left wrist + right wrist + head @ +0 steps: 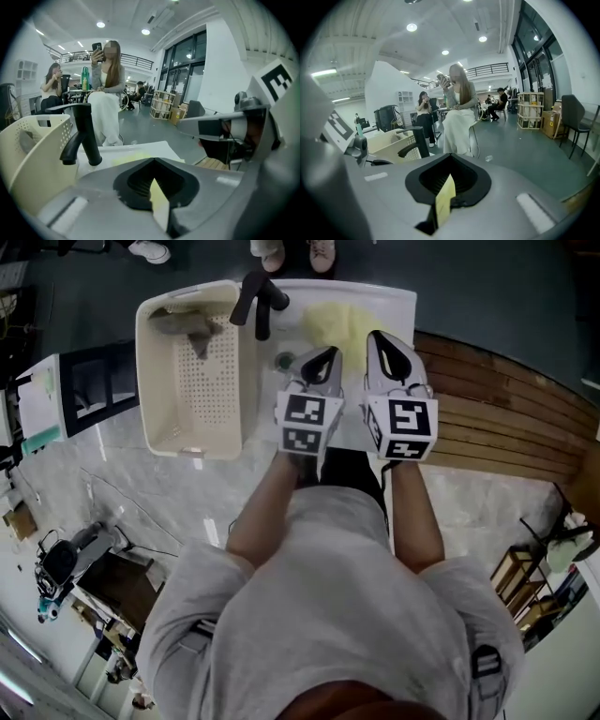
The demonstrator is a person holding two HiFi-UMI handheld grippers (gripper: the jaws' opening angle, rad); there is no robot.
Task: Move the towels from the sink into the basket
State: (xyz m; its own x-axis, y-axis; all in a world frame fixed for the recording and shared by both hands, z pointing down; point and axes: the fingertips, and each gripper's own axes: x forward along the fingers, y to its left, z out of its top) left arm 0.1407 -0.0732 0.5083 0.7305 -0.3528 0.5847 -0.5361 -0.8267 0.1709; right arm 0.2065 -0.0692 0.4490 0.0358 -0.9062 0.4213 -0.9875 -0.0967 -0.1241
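Observation:
A yellow towel (pixel 339 320) lies in the white sink (pixel 401 298), behind the black faucet (pixel 259 302). A grey towel (pixel 189 326) lies at the far end of the cream perforated basket (pixel 143 371), left of the sink. Both grippers hover side by side over the sink's near edge, pointing forward. My left gripper (pixel 323 356) is shut and empty, as is my right gripper (pixel 382 341). In the left gripper view the closed jaws (pixel 154 161) fill the bottom, with the faucet (pixel 87 136) and basket (pixel 28 154) at left. A yellow sliver shows through each jaw slit.
A wooden slatted top (pixel 506 418) runs to the right of the sink, and marble flooring (pixel 131 493) lies below the basket. People sit beyond the sink (pixel 107 93), and shoes (pixel 322 253) stand at its far side. Shelves and clutter line the left.

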